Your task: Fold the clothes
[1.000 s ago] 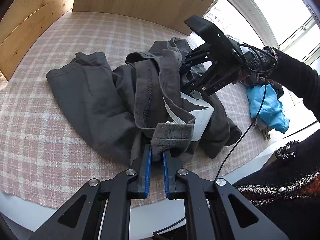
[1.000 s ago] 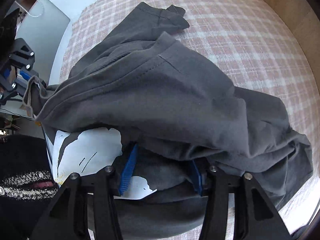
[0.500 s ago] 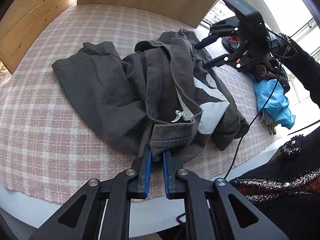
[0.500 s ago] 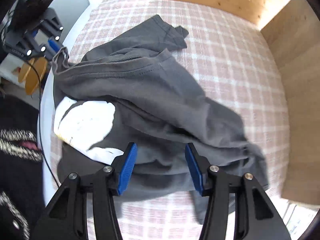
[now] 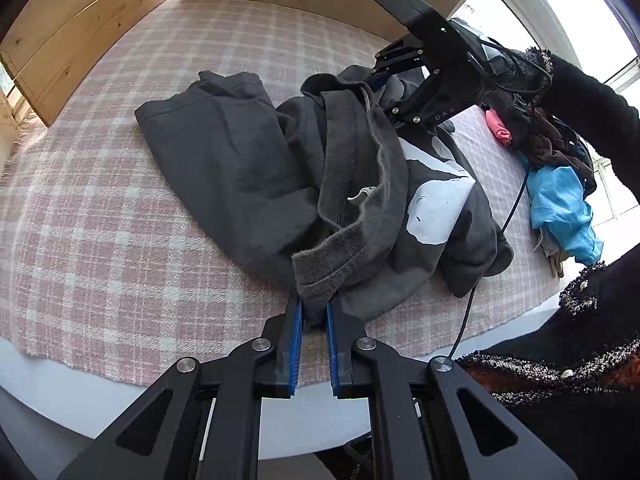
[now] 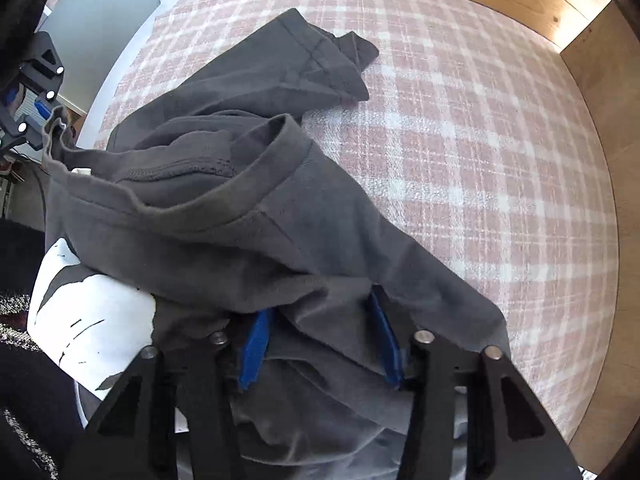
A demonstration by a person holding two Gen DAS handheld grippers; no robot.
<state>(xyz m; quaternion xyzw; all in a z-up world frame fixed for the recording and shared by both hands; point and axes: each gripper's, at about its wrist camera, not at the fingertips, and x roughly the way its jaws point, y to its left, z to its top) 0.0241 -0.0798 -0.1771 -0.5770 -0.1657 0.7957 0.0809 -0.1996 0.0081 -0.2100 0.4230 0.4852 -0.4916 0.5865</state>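
Dark grey shirt (image 5: 256, 168) bunched on checked cloth (image 5: 100, 240) covering counter, toward its near edge. Left gripper (image 5: 313, 312) clamped on shirt's ribbed hem. Right gripper (image 6: 320, 344) fingers apart, pushed into shirt folds. Clothes pile (image 5: 560, 184) at right edge.

Home: checked tablecloth (image 5: 120, 208), laundry pile (image 5: 560, 184), window (image 5: 580, 8).

right gripper (image 6: 320, 344) fingertips buried under dark t-shirt (image 6: 248, 216), grip can't be confirmed; white print (image 6: 92, 312) partly covered; clothes pile (image 5: 560, 184) items indistinct at the frame edge
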